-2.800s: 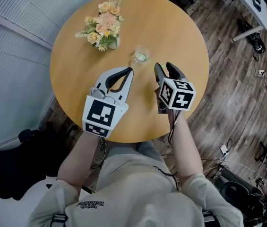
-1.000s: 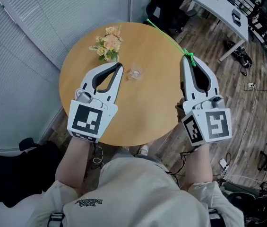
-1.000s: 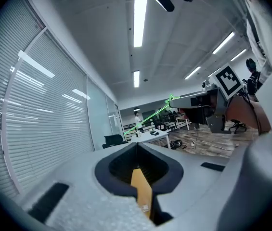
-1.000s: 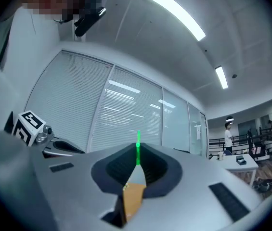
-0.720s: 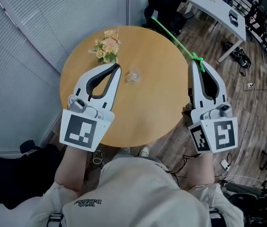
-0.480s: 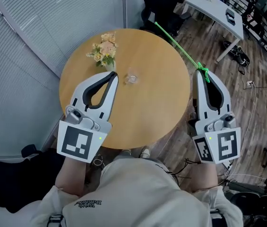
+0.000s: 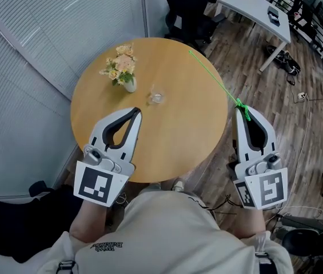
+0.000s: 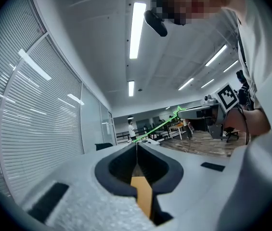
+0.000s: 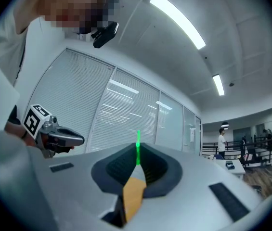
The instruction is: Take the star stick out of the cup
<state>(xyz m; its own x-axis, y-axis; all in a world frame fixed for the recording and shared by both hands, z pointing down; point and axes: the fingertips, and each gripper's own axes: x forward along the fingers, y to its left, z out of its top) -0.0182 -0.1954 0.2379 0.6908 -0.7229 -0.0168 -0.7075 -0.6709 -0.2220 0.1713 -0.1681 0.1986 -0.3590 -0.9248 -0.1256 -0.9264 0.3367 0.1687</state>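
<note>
Desk: a round wooden desk [image 7: 178,133] fills the middle of the head view, with window blinds [image 7: 30,50] to its left and plank floor [image 7: 301,119] to its right.

Cup: a small clear cup [image 7: 156,97] stands upright on the desk just above the frame's centre. Nothing pokes out of it.

Star stick: the thin green star stick [image 7: 212,77] is out of the cup and well apart from it. It slants from the upper middle of the frame down to the right, crossing the desk's right-hand part. Its star end sits right at the tips of the right gripper.

Right gripper: the right gripper [image 7: 243,112] is at the lower right, just off the desk's edge above the floor. It is clenched on the star stick. In its own view the two jaws meet on the green rod, which stands up out of the seam between them.

Left gripper: the left gripper [image 7: 136,112] hangs above the lower left part of the desk, below the cup and apart from it. Its jaws are pressed together with nothing between them; in its own view they close to a single thin line.

Flowers: a bunch of pale yellow and pink flowers [image 7: 119,66] in a small vase [image 7: 129,87] stands at the desk's upper left, near the cup but not touching it.

Room: a dark office chair [image 7: 181,7] stands beyond the desk at the top, and a white desk [image 7: 252,7] is at the upper right.
</note>
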